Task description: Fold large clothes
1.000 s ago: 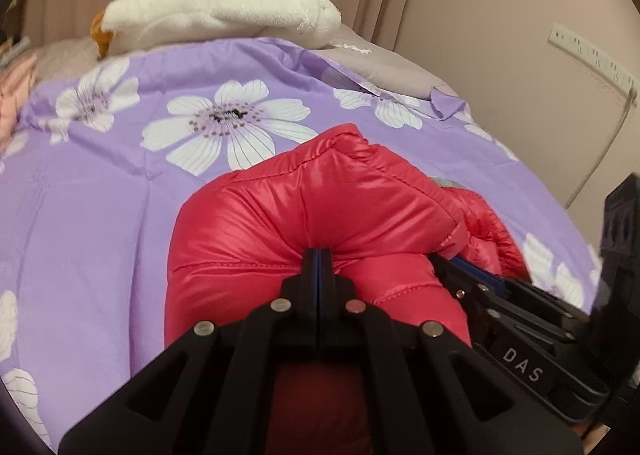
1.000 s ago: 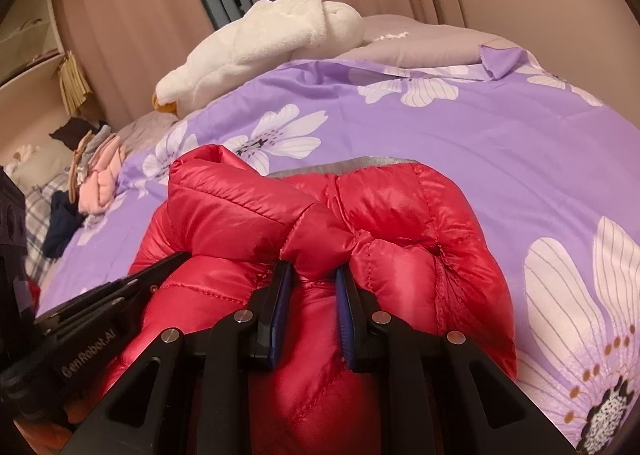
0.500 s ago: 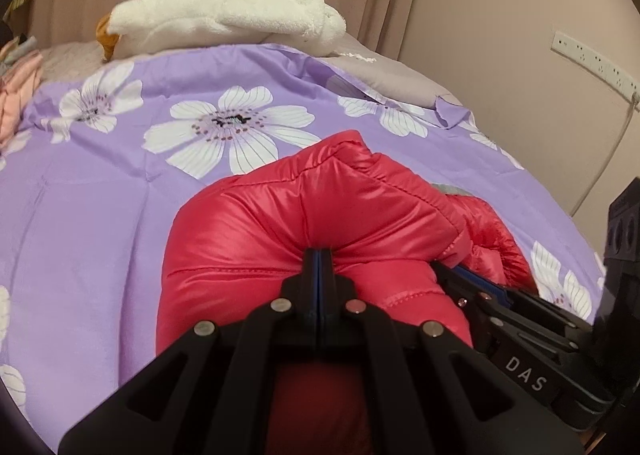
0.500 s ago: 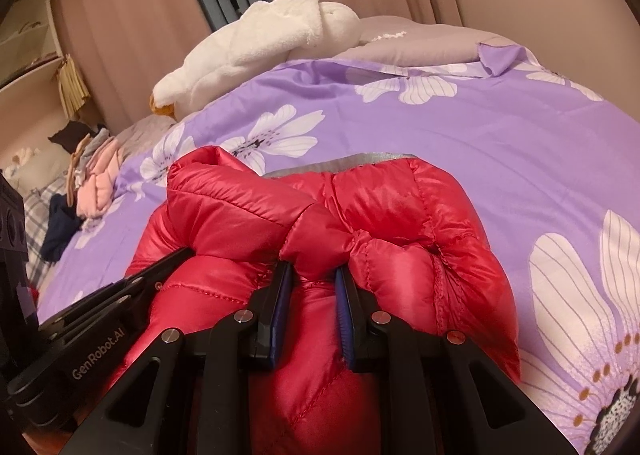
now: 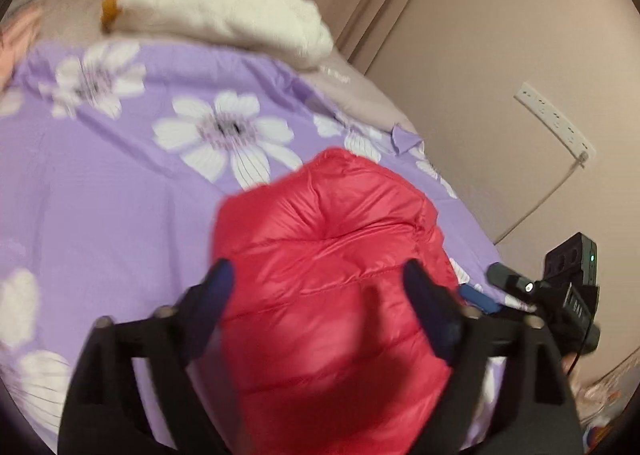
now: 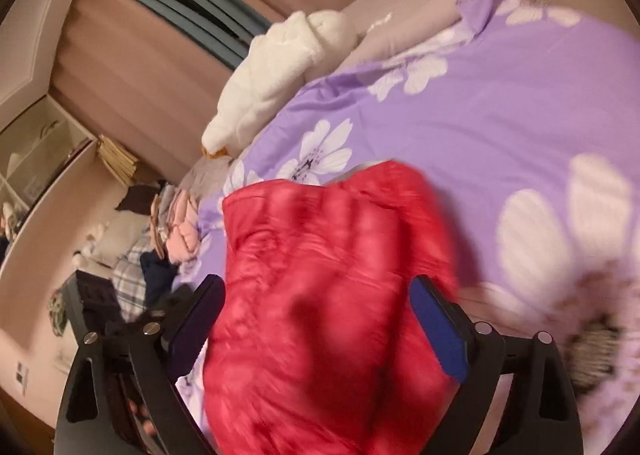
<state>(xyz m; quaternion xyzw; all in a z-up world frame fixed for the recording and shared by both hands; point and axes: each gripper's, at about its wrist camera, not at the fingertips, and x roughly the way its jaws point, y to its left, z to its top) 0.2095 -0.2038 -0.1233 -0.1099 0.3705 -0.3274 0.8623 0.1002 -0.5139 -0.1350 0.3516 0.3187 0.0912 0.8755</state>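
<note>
A red puffer jacket (image 5: 332, 255) lies folded in a bundle on the purple flowered bedspread (image 5: 100, 195). My left gripper (image 5: 320, 283) is open, its fingers spread to either side of the bundle, holding nothing. The jacket also shows in the right wrist view (image 6: 320, 275), blurred. My right gripper (image 6: 320, 295) is open too, its fingers spread wide over the jacket. The right gripper's body shows at the right edge of the left wrist view (image 5: 560, 295).
A white plush blanket (image 5: 224, 11) lies on grey pillows at the head of the bed. A wall with a power strip (image 5: 556, 127) runs along the bed's right side. A pile of clothes (image 6: 172, 231) sits off the bed's left edge, by shelves (image 6: 40, 159).
Both grippers have opened and let go of the red jacket. They have pulled back and up, and the jacket now rests on the bed.
</note>
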